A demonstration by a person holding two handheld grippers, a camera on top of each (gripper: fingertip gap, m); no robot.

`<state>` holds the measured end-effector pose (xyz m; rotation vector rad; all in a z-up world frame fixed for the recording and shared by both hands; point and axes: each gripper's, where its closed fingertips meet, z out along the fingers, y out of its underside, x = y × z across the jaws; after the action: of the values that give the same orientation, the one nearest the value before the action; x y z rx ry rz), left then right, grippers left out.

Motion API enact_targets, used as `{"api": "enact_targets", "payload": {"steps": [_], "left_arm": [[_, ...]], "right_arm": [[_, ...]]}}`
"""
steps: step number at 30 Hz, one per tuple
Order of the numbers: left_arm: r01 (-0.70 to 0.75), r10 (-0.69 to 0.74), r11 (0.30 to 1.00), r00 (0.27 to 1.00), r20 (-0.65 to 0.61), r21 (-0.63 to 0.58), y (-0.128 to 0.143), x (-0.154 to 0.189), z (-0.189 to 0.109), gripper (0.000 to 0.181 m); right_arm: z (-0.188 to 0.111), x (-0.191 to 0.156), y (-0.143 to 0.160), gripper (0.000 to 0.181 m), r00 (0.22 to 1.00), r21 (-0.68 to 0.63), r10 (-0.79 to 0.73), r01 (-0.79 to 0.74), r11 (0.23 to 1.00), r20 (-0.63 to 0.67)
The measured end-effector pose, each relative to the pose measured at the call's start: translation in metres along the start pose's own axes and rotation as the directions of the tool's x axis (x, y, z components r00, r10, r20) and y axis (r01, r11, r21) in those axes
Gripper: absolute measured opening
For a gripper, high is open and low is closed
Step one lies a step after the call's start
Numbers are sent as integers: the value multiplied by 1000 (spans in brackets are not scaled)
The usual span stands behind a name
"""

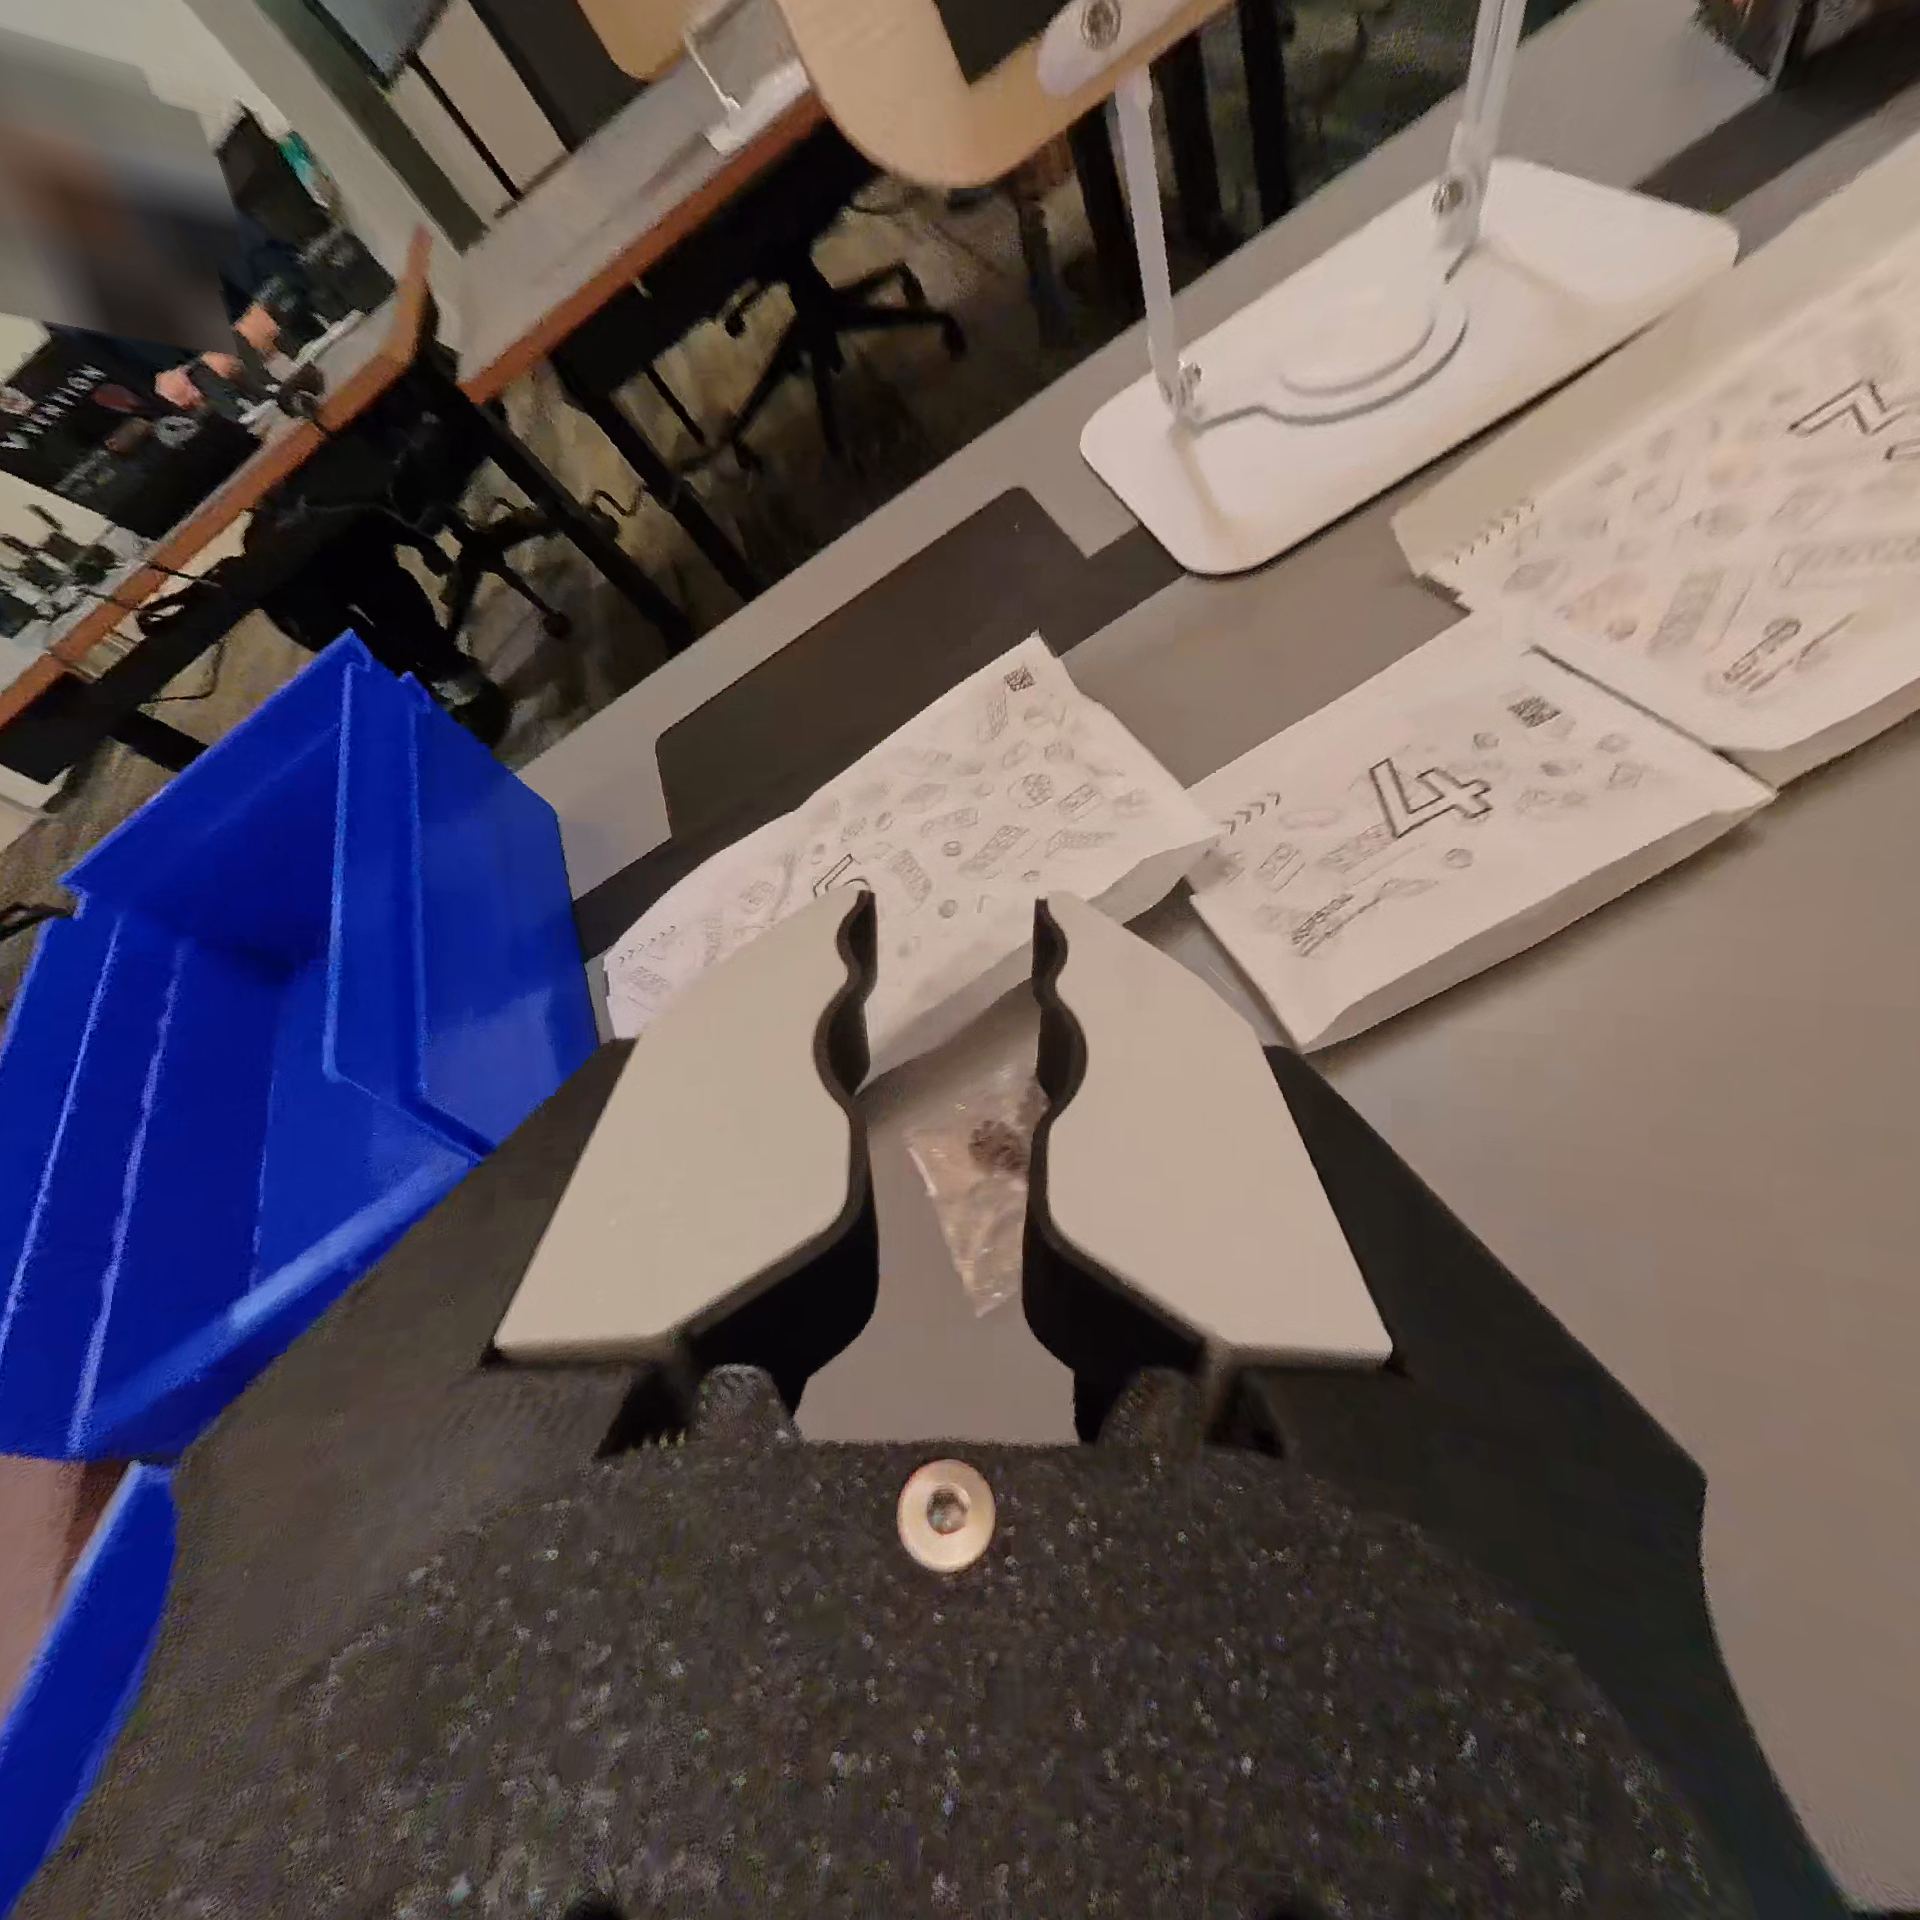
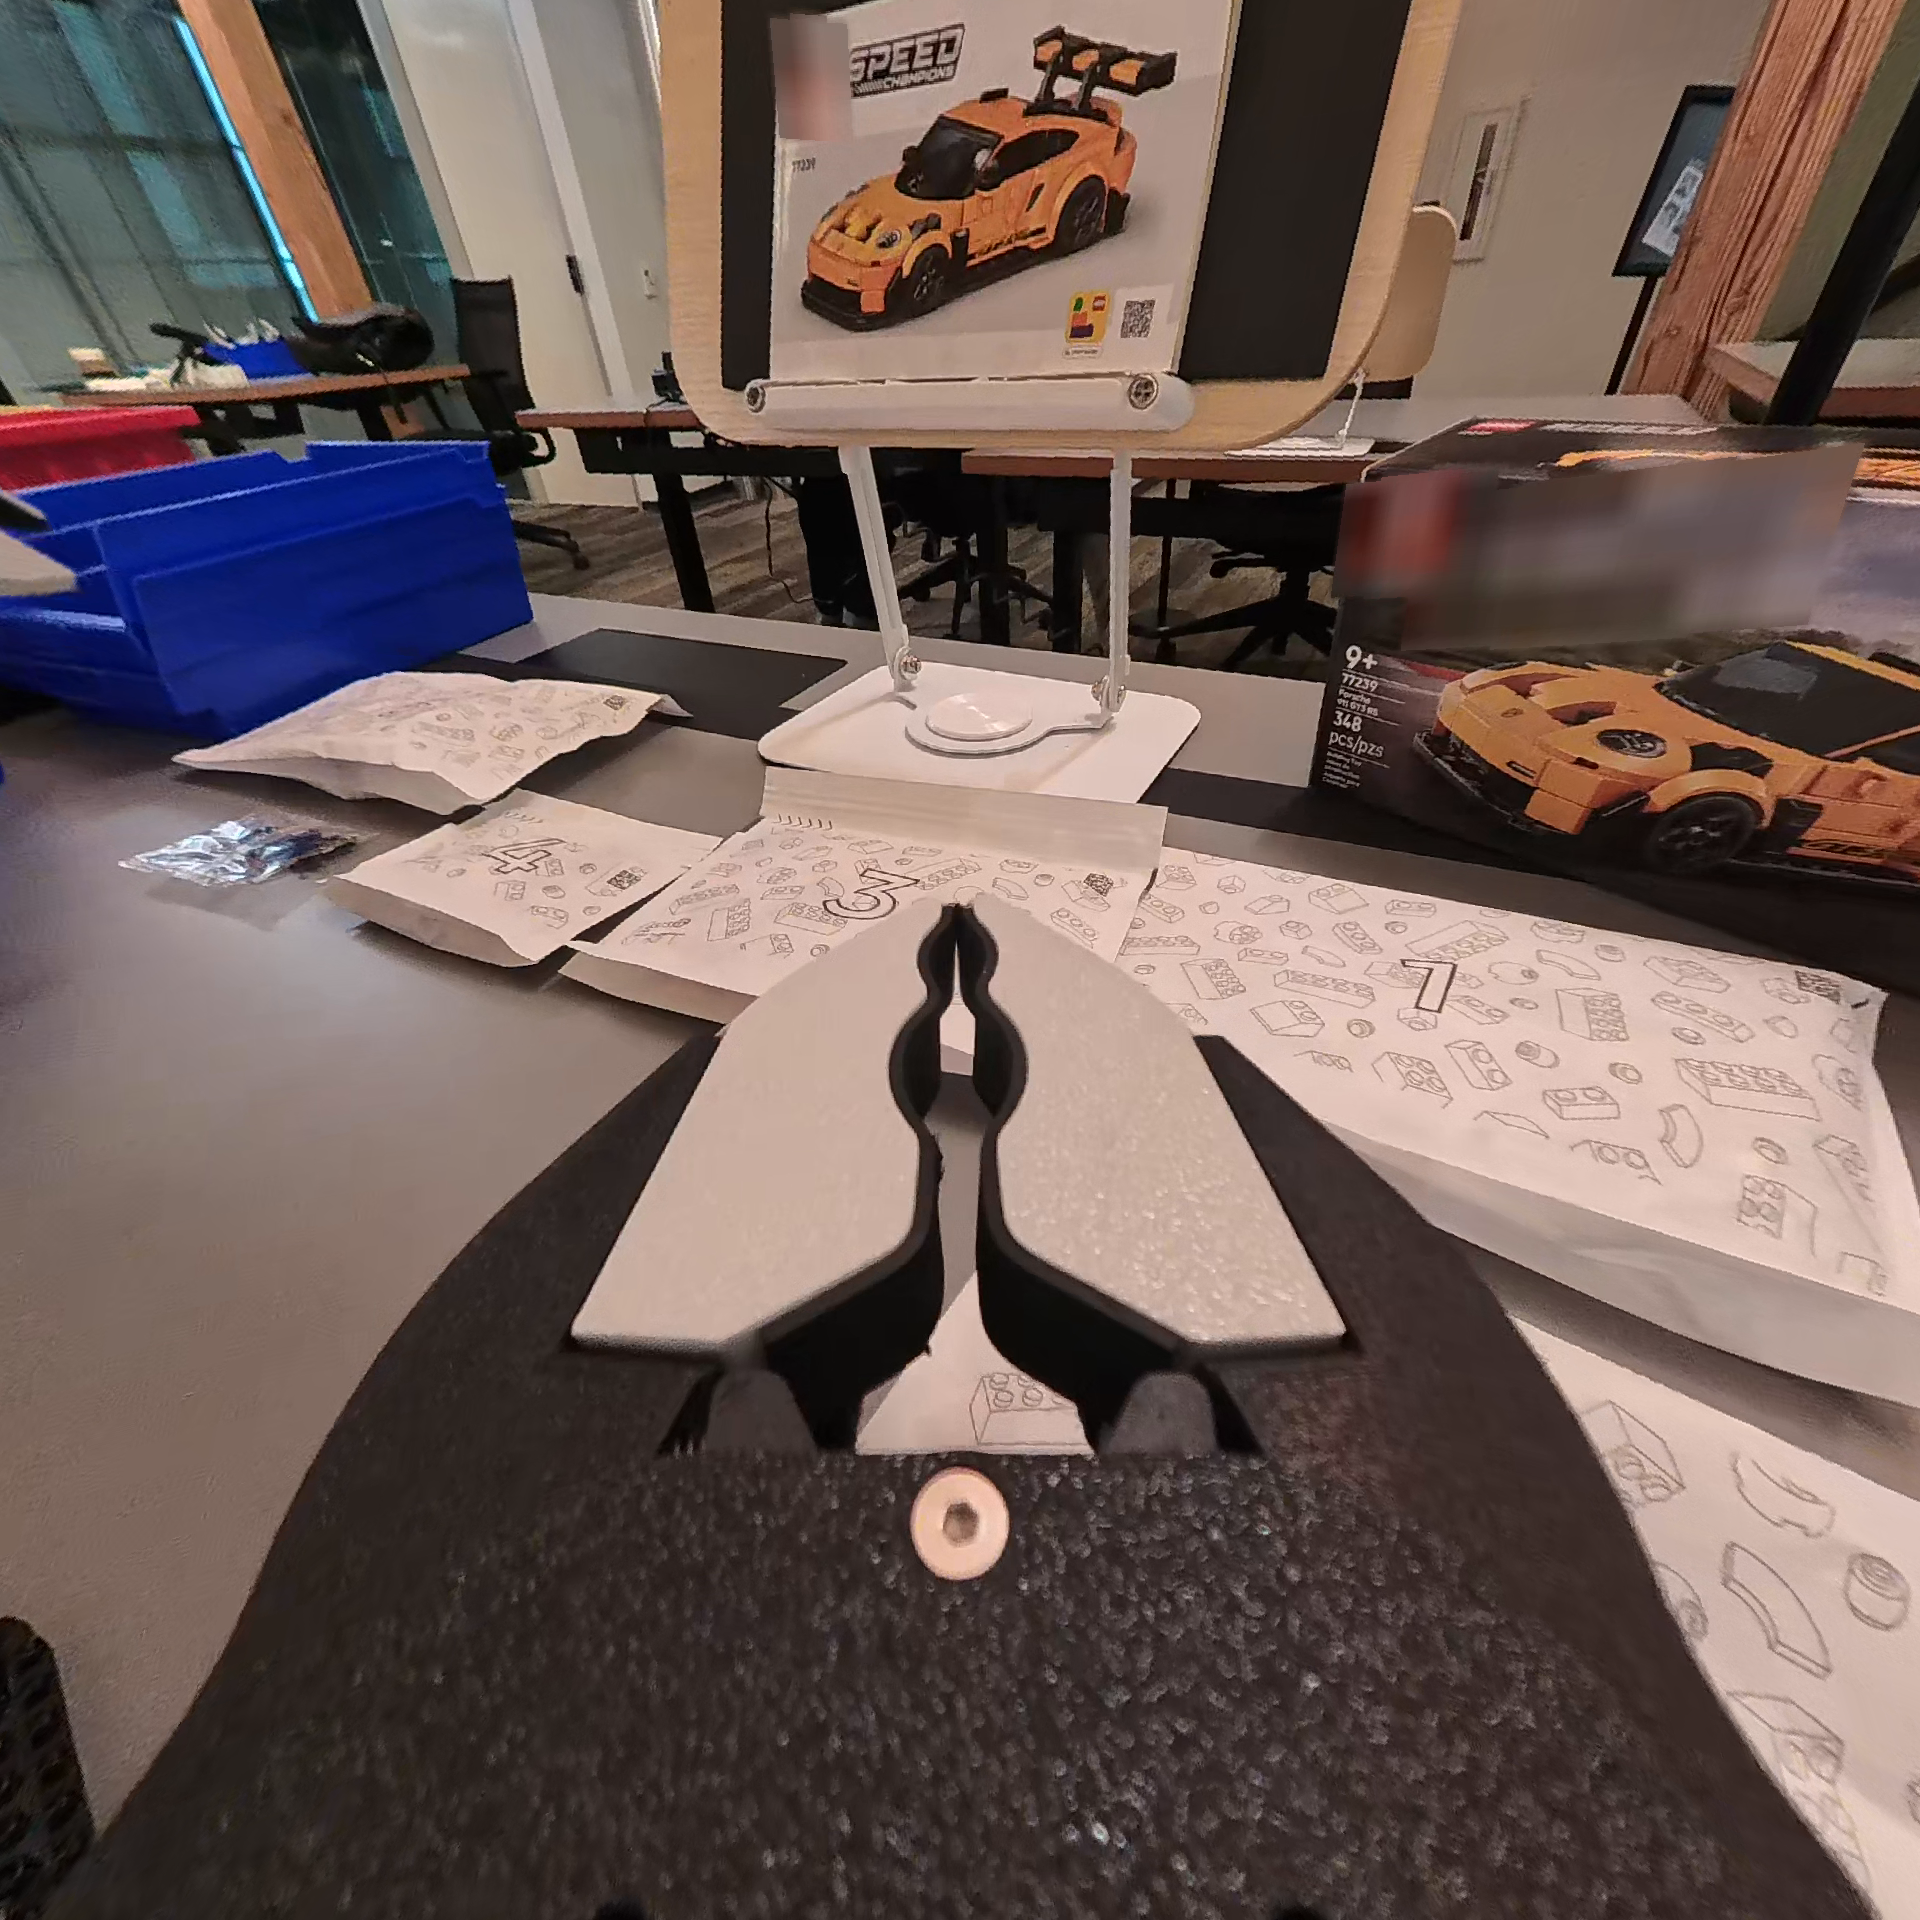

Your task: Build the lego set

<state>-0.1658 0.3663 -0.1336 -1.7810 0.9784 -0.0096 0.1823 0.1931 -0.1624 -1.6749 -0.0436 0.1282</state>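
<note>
Low in the left wrist view, the left gripper [image 1: 951, 920] has its jaws wide apart and holds nothing. A small clear bag [image 1: 977, 1195] of tiny parts lies just under them, maybe the next grab. In the right wrist view, the right gripper [image 2: 958, 914] is nearly closed and empty. Past its tips, unopened white paper bags [image 2: 1455, 1039] lie in a row, easy to reach. Higher up, the booklet [image 2: 987, 187] stands on a stand [image 2: 977, 727] for reading. A blue bin [image 2: 270, 561] waits at the left.
</note>
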Motion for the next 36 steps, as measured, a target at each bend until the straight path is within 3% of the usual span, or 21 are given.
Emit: {"api": "enact_targets", "payload": {"steps": [3, 9, 18, 21, 26, 33, 36], "left_arm": [[-125, 120, 990, 989, -81, -60, 6, -13, 18, 37], [-339, 260, 916, 909, -325, -213, 56, -3, 63, 48], [-586, 459, 744, 797, -394, -320, 106, -15, 107, 49], [-652, 539, 674, 756, -371, -348, 113, -25, 116, 32], [-631, 585, 641, 770, -254, -436, 98, -31, 120, 4], [-386, 358, 726, 919, -166, -569, 80, 0, 110, 4], [-326, 231, 805, 942, -244, -496, 56, 32, 105, 11]], "right_arm": [[0, -2, -1, 0, 1000, 1, 5, -5, 1000, 14], [-1, -4, -1, 0, 999, 2, 1, -1, 1000, 32], [2, -1, 5, 0, 999, -20, 11, -10, 1000, 37], [3, 0, 7, 0, 999, -28, 13, -12, 1000, 36], [5, 0, 10, 0, 999, -36, 17, -16, 999, 38], [3, -3, 7, 0, 999, -30, 14, -13, 999, 47], [2, -3, 5, 0, 999, -23, 18, -17, 1000, 50]]}}
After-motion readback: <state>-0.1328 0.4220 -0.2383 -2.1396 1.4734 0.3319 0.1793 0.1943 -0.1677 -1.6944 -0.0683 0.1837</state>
